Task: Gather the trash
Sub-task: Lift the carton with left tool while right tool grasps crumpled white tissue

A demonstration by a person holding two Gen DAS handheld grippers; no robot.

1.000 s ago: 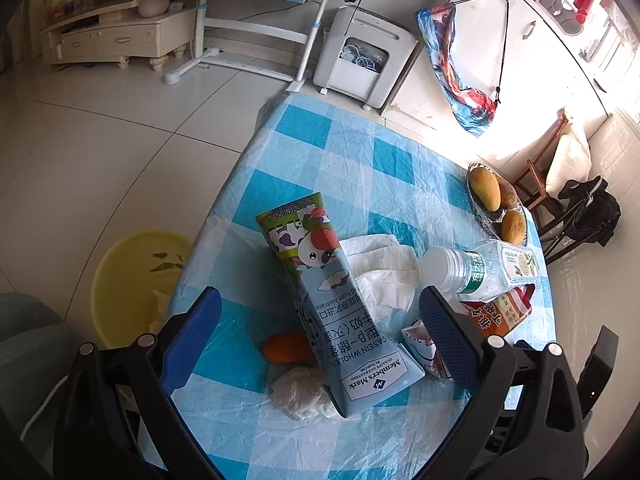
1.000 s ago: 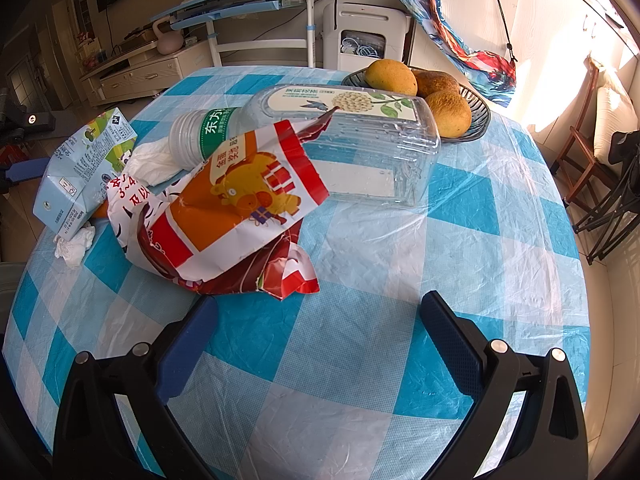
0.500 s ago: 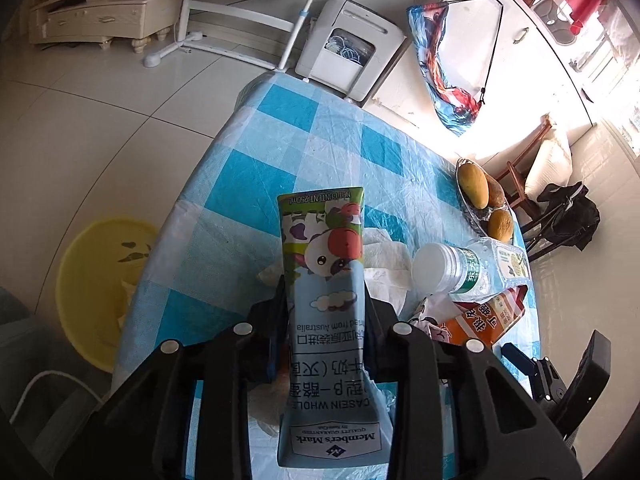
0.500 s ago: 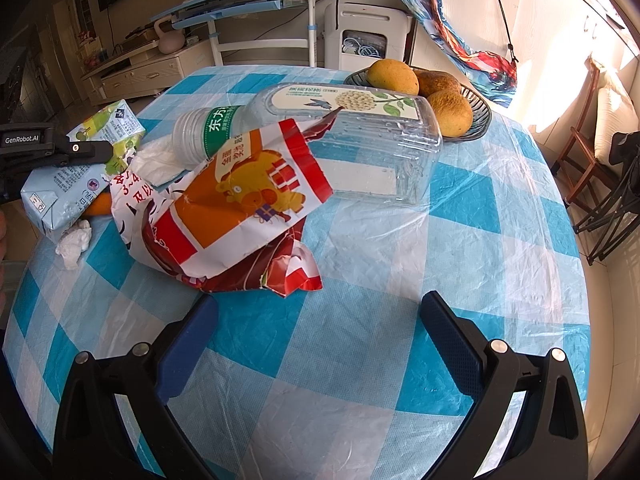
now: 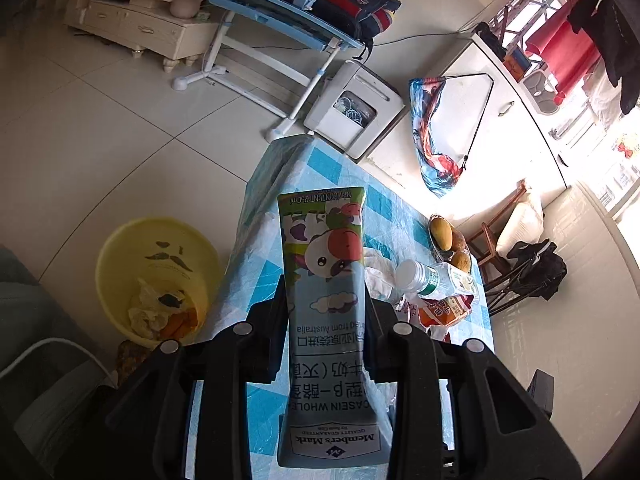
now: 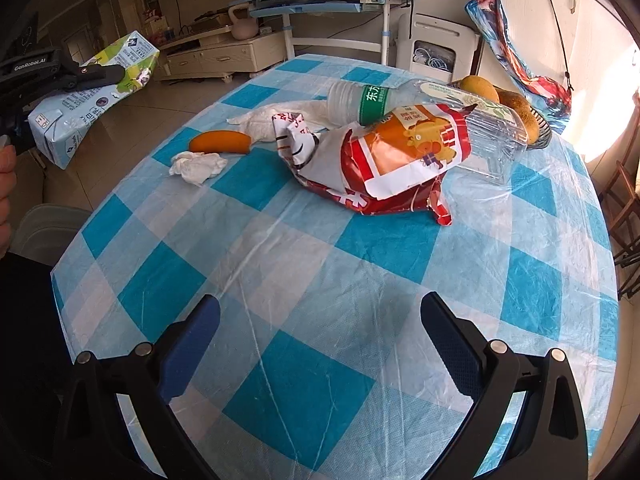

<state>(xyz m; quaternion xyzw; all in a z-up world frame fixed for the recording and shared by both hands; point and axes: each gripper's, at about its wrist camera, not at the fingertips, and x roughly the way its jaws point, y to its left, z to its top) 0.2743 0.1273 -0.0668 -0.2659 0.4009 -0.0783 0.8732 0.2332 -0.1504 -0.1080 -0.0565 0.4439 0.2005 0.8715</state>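
Note:
My left gripper (image 5: pixel 326 320) is shut on a blue and green milk carton (image 5: pixel 326 300) and holds it high above the table's left edge; the carton (image 6: pixel 96 92) also shows at the far left of the right wrist view. A yellow bin (image 5: pixel 120 256) with trash in it stands on the floor below, to the left. On the checked table (image 6: pixel 320 280) lie a crumpled tissue (image 6: pixel 198 166), an orange peel (image 6: pixel 220 142), a red and orange snack bag (image 6: pixel 392 160) and a clear plastic bottle (image 6: pixel 400 98). My right gripper (image 6: pixel 320 332) is open and empty above the table's near side.
A bowl of fruit (image 6: pixel 508 108) stands at the table's far right. A white cloth (image 6: pixel 288 116) lies behind the peel. A wooden chair (image 5: pixel 500 236) stands right of the table, a blue desk (image 5: pixel 280 12) and a white appliance (image 5: pixel 356 112) beyond it.
My left gripper closed on the milk carton and lifted it off the table, up and to the left. The right gripper drew back a little and stayed open.

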